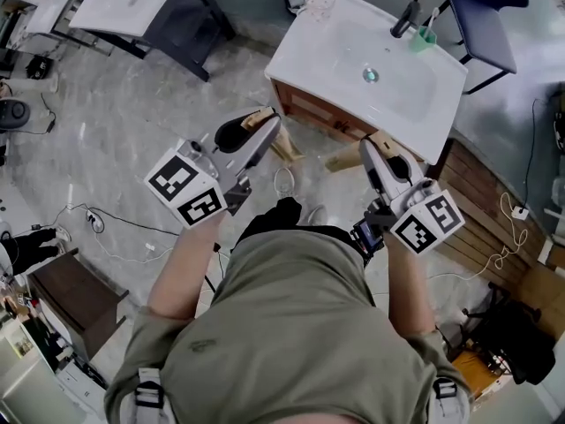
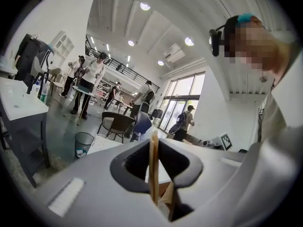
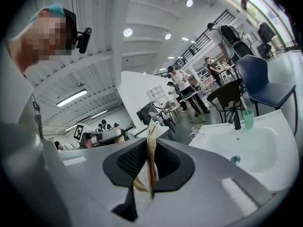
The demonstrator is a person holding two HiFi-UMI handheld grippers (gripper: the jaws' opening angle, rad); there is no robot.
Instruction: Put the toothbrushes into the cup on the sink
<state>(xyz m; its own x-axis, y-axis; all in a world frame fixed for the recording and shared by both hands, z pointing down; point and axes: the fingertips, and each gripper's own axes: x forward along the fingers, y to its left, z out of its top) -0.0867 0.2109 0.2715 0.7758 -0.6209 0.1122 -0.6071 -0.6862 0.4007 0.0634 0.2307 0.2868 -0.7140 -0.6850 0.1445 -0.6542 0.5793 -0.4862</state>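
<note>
fingers (image 2: 152, 167) of the left gripper (image 2: 154, 143): tan pads pressed flat together, nothing between them. fingers (image 3: 148, 167) of the right gripper (image 3: 151, 134): likewise pressed together and empty, their worn tan facings meeting along one seam. both tools are held roughly level in front of the person's body, short of the white rectangular ceramic sink (image 1: 300, 51) on its wooden cabinet (image 1: 311, 106). the small translucent green plastic cup (image 1: 423, 39) stands on the far rim of the sink, just beside the black tap (image 1: 404, 21), on the tap's right in the head view. one pale slender toothbrush (image 3: 242, 104) already stands in that cup, its long axis near upright, a little tilted. i can make out no loose toothbrush on the sink. a clear drinking glass (image 1: 320, 0) sits at the far left corner, well apart from the cup, and i cannot tell what it holds. key relation: the cup lies ahead and to the right of both pairs of fingers, beyond the basin, so i judge the right gripper the nearer one for the cup and the left the nearer one for the glass. nothing is within reach; i judge this the approach, with the next brush yet to be found
</note>
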